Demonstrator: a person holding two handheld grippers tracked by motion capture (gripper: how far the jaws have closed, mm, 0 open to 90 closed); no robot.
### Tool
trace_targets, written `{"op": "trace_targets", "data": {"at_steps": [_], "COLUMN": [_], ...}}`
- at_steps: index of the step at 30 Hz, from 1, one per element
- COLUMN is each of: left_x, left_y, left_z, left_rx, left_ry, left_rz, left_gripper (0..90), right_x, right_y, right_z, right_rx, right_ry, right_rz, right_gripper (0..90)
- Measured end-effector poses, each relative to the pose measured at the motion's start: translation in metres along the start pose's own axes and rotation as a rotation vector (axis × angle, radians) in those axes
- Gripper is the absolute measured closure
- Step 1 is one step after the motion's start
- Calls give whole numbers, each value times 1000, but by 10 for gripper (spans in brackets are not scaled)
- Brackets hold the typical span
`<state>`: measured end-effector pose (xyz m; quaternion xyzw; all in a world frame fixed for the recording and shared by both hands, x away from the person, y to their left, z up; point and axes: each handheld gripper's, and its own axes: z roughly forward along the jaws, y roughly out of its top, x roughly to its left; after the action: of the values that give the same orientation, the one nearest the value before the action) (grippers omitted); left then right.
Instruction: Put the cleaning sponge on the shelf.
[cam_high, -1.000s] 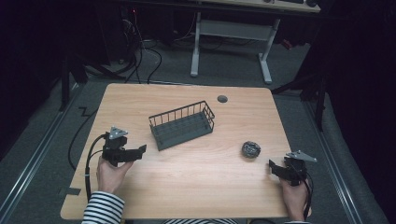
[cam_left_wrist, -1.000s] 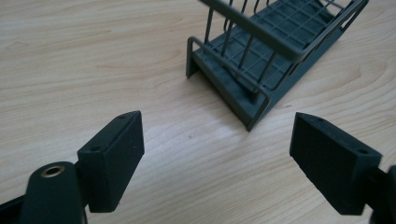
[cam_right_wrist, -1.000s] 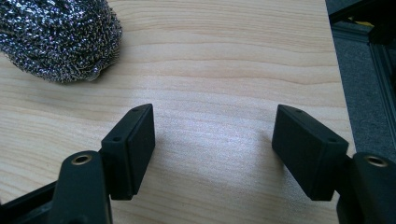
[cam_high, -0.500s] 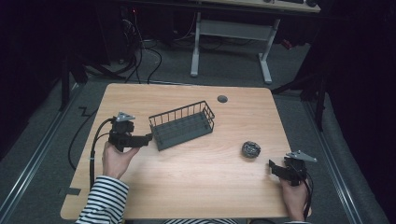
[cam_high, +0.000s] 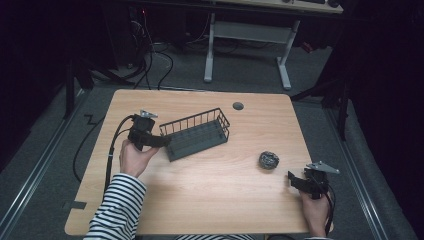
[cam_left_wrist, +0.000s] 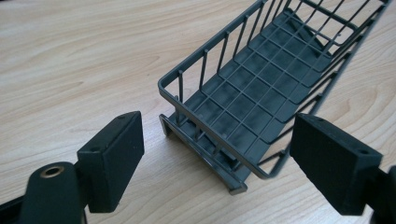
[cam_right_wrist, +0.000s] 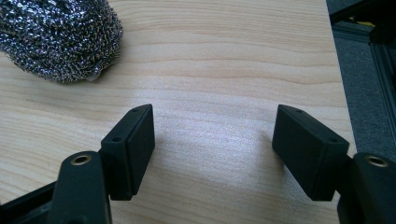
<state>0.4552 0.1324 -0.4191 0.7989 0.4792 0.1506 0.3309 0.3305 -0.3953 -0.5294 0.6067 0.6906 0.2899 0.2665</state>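
Observation:
A dark grey wire basket (cam_high: 196, 134) lies empty on the wooden table, slightly left of centre. My left gripper (cam_high: 162, 141) is open at the basket's near left end. In the left gripper view that end of the basket (cam_left_wrist: 261, 93) sits between the two black pads without touching them. A steel-wool scouring ball (cam_high: 268, 160) rests to the right of the basket. My right gripper (cam_high: 295, 181) stands open near the table's front right corner, a short way from the ball. The ball (cam_right_wrist: 56, 37) lies beyond its left pad, and bare table lies between the pads.
A round cable hole (cam_high: 238, 106) sits near the table's far edge. The table's right edge (cam_right_wrist: 337, 60) is close to the right gripper, with grey floor past it. Cables and a white desk frame (cam_high: 250, 45) stand on the floor behind the table.
My left hand has moved right and away from the person, up to the basket's left end. The right hand has stayed put.

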Motion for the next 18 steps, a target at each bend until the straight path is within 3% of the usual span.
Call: {"op": "trace_targets", "data": {"at_steps": [5, 10, 18], "left_x": [0, 0, -4], "left_y": [7, 7, 6], "left_z": [11, 18, 27], "left_rx": [41, 57, 86], "left_ry": [37, 42, 65], "left_rz": [12, 3, 23], "left_gripper": [189, 200, 253], "right_x": [0, 0, 0], "right_y": [0, 0, 0], "right_z": [0, 0, 0], "right_rx": [0, 0, 0], "right_ry": [0, 0, 0], "right_rz": [-1, -1, 0], "right_gripper": [301, 301, 301]}}
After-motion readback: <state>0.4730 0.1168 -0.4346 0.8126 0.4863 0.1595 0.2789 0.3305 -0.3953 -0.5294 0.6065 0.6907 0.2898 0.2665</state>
